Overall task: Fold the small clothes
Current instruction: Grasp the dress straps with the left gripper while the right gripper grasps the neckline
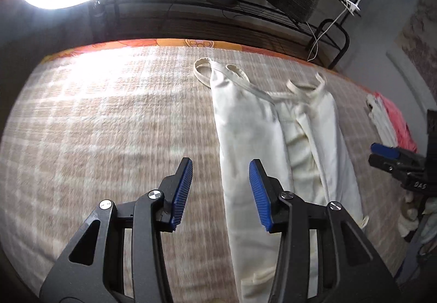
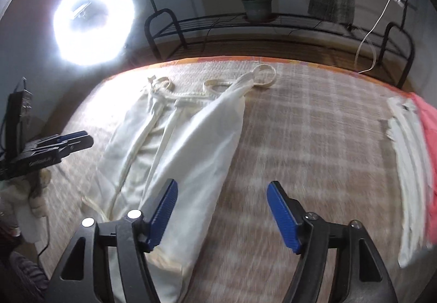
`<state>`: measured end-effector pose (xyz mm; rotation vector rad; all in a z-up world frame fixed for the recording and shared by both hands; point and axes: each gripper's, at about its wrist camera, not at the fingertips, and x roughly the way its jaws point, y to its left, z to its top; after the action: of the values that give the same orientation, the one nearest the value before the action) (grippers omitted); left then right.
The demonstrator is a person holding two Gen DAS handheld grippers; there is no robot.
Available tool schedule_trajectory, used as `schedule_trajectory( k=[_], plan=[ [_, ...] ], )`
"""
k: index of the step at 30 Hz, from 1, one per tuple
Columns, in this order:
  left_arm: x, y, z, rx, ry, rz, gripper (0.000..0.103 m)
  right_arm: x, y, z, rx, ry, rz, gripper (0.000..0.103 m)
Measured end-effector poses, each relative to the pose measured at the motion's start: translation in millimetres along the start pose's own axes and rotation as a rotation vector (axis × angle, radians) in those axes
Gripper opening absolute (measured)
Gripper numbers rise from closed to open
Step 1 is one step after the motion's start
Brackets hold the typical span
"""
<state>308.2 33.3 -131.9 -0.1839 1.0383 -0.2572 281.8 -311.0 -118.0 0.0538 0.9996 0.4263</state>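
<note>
Both grippers, left (image 1: pixel 220 195) and right (image 2: pixel 221 214), released, empty above vest (image 1: pixel 247 139). Risk: loose side folds springing open; straps (image 1: pixel 203 69) snagging jaws on regrasp.

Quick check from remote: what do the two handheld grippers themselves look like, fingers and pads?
Both match: the left gripper and right gripper have black angular fingers with triangular cutouts, silver round screws, and ribbed blue pads. White lettering marks each body's side; unreadable.

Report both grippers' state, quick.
Left gripper: open, holding nothing.
Right gripper: open, holding nothing.
</note>
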Motion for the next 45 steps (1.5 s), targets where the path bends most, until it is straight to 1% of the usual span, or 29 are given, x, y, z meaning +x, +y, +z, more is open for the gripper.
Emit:
schedule_trajectory(
  k=[5, 7, 10, 12, 17, 19, 21, 22, 23, 24, 25, 26, 28, 29, 31, 32, 33, 36, 40, 45],
  plan=[
    [33, 15, 29, -0.073, 0.036, -0.088, 0.044, 31, -21, 31, 0.05, 0.017, 0.053, 0.049],
    [48, 14, 36, -0.085, 0.055, -0.12, 0.044, 43, -32, 41, 0.091, 0.011, 0.08, 0.047],
    [65, 6, 41, -0.066, 0.066, -0.135, 0.044, 58, -44, 54, 0.145, -0.001, 0.129, 0.043],
    [70, -1, 46, -0.039, 0.041, -0.123, 0.044, 67, -49, 60, 0.159, -0.002, 0.157, 0.038],
    [80, -5, 61, -0.046, 0.01, -0.104, 0.044, 86, -45, 74, 0.103, 0.008, 0.116, 0.033],
    [84, -5, 66, -0.052, -0.004, -0.095, 0.044, 93, -40, 77, 0.074, 0.012, 0.092, 0.028],
    [88, -5, 70, -0.062, -0.014, -0.089, 0.043, 97, -33, 78, 0.022, 0.011, 0.028, 0.02],
    [90, -5, 73, -0.066, -0.015, -0.087, 0.037, 99, -27, 79, -0.013, 0.012, -0.011, 0.02],
    [93, -5, 76, -0.066, -0.014, -0.086, 0.031, 99, -25, 81, -0.03, 0.014, -0.026, 0.02],
    [95, -5, 77, -0.067, -0.015, -0.084, 0.028, 99, -24, 83, -0.038, 0.013, -0.031, 0.021],
    [97, -6, 78, -0.067, -0.017, -0.083, 0.023, 100, -24, 85, -0.034, 0.012, -0.02, 0.023],
    [98, -6, 79, -0.065, -0.022, -0.084, 0.016, 100, -26, 86, -0.026, 0.011, -0.009, 0.026],
    [100, -8, 81, -0.052, -0.021, -0.082, 0.01, 102, -29, 90, -0.008, 0.009, 0.033, 0.026],
    [101, -10, 83, -0.045, -0.023, -0.08, 0.006, 102, -29, 91, -0.008, 0.008, 0.038, 0.024],
    [98, -11, 82, -0.035, -0.034, -0.081, 0.006, 105, -25, 92, -0.027, 0.011, 0.04, 0.007],
    [95, -11, 81, -0.034, -0.042, -0.084, 0.005, 106, -23, 93, -0.031, 0.015, 0.044, 0.0],
    [92, -12, 81, -0.035, -0.05, -0.089, 0.005, 107, -22, 93, -0.032, 0.021, 0.043, 0.0],
    [82, -11, 81, -0.04, -0.072, -0.098, 0.005, 102, -17, 93, -0.038, 0.0, 0.031, 0.0],
    [65, -14, 80, -0.038, -0.099, -0.106, 0.004, 83, -16, 94, -0.031, -0.047, 0.03, 0.0],
    [38, -24, 74, -0.011, -0.127, -0.113, 0.004, 58, -10, 90, -0.034, -0.084, 0.029, 0.0]
  ],
)
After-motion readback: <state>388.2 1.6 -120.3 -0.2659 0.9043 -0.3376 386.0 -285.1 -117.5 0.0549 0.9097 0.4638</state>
